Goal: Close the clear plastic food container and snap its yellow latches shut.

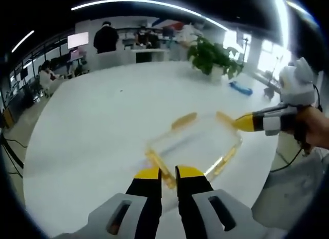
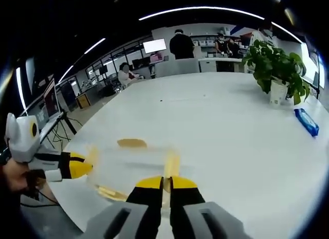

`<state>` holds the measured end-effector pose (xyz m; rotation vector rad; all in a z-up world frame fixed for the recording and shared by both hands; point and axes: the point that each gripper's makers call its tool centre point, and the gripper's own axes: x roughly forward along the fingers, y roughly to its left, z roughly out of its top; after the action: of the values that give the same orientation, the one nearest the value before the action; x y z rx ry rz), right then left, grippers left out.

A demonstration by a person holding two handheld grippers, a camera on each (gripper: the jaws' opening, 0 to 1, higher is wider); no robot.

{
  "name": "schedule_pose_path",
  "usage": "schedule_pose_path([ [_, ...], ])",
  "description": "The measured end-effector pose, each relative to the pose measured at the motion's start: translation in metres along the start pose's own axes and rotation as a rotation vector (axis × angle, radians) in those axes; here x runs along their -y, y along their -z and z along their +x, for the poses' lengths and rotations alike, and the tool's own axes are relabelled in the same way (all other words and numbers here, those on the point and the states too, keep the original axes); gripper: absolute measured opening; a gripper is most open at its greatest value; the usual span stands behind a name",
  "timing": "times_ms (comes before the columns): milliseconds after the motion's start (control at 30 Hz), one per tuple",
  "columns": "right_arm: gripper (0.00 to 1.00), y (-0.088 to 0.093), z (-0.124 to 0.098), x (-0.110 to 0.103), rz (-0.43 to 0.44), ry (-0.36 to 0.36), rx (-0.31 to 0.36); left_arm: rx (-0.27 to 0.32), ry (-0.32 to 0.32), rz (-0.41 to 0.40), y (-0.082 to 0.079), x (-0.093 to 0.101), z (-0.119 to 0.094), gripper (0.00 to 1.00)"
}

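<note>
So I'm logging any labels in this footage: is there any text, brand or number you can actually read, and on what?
None can be read.
Blue packet on the white table: any print is too blurred to make out.
Lit screen at the back: bright, no legible characters.
Clear container with yellow latches: no label visible.

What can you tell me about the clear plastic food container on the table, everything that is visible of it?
The clear plastic food container is a shallow, see-through rectangular box with yellow latches along its sides, some of them flared outward. It lies flat on the white table near its edge, and looks motion-blurred. The left gripper meets its near side; the right gripper reaches a far corner. Whether the lid is fully seated cannot be told.
</note>
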<state>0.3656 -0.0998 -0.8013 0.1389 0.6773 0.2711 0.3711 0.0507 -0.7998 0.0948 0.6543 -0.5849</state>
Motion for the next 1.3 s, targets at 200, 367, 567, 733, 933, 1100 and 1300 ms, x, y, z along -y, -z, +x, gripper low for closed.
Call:
schedule_pose_path([
  [200, 0.0, 0.0, 0.001, 0.0, 0.008, 0.001, 0.011, 0.006, 0.007, -0.014, 0.0, -0.001, 0.0, 0.07],
  [367, 0.0, -0.001, 0.001, 0.0, 0.013, -0.001, 0.02, 0.007, 0.009, -0.022, 0.001, -0.002, 0.0, 0.06],
  [567, 0.0, -0.002, -0.001, 0.003, 0.056, 0.005, 0.041, -0.005, 0.018, -0.029, 0.001, -0.004, -0.002, 0.07],
  [733, 0.03, -0.002, -0.004, 0.014, 0.028, 0.049, 0.04, -0.014, -0.017, -0.04, 0.009, -0.018, -0.005, 0.14],
  [933, 0.1, 0.001, -0.006, 0.033, -0.073, 0.132, -0.023, -0.033, -0.069, -0.086, 0.011, -0.035, -0.011, 0.26],
  [1100, 0.18, -0.011, -0.001, 0.012, -0.012, -0.006, 0.036, 0.017, -0.009, -0.218, 0.001, -0.028, -0.011, 0.27],
  [1300, 0.3, -0.002, 0.01, 0.006, -0.008, -0.074, -0.032, 0.01, 0.031, -0.267, 0.001, -0.019, -0.004, 0.38],
])
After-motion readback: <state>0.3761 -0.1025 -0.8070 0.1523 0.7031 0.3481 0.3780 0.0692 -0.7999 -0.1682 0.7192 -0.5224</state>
